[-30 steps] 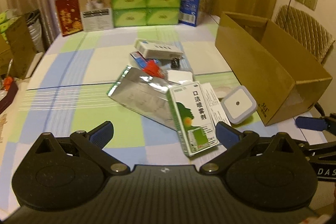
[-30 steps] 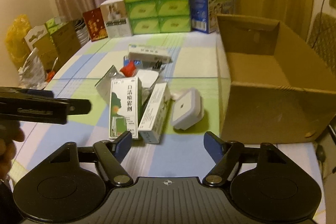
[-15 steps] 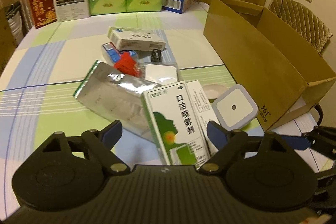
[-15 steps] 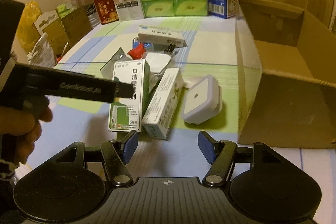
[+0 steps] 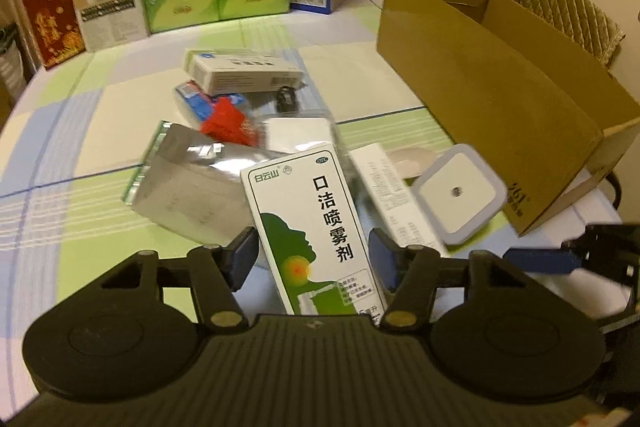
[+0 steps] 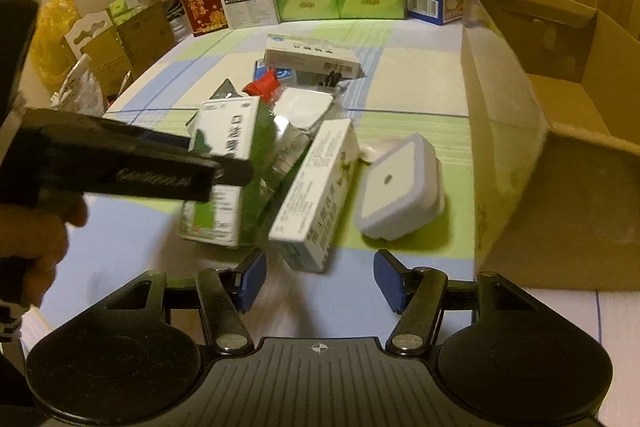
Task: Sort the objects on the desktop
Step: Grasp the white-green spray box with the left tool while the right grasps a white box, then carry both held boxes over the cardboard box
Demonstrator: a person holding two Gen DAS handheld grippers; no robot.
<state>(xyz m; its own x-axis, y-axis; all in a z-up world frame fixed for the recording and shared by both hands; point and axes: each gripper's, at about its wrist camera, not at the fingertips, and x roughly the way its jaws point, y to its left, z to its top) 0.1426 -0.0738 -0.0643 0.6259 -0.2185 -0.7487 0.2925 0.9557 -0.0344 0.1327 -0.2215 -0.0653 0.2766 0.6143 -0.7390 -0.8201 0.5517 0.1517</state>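
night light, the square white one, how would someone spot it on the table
Start at the open cardboard box. Just beside its near corner lies the night light, next to a long white carton. It alone is square with rounded corners and a small dark dot at its centre.

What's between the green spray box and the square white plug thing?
A long white box lies between the green spray box and the square plug, seen from the right wrist.

Left gripper (image 5: 314, 259) closing around green-and-white spray box (image 5: 310, 223), blue fingers (image 5: 244, 259) flanking its lower half, not clearly pressing yet. Beneath box, silver foil pouch (image 5: 188, 179); just right, narrow white carton (image 5: 394, 195) and square white night light (image 5: 458, 193). Open cardboard box (image 5: 492, 99) on checked bench (image 5: 60, 155), far right.
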